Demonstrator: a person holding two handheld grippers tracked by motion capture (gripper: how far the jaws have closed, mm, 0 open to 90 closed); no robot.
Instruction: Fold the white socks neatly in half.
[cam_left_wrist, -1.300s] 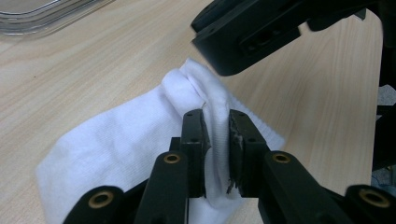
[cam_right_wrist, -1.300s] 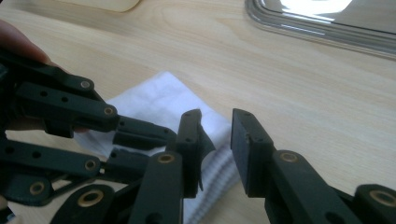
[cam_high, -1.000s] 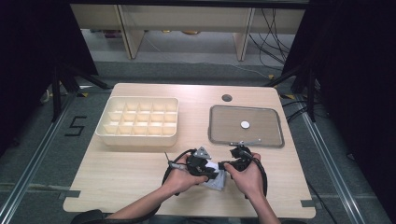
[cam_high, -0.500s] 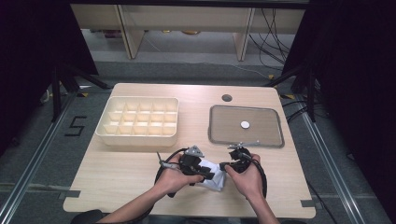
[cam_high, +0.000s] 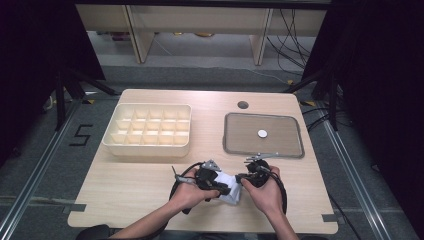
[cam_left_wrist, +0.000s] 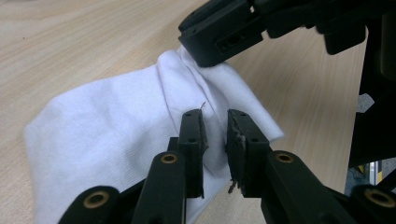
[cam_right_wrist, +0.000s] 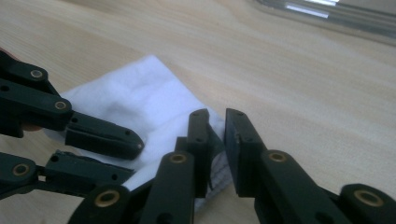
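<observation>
White cloth (cam_high: 231, 187) at six o'clock on table (cam_high: 125, 190), bunched between both tools. Left gripper (cam_left_wrist: 215, 135) at cloth's nine o'clock, jaws just closing, narrow gap, fabric fold between them, grip uncertain. Right gripper (cam_right_wrist: 215, 133) at three o'clock, jaws just opening, cloth edge between. Compartment box (cam_high: 148, 131) at ten o'clock, tray (cam_high: 263, 135) at one.
</observation>
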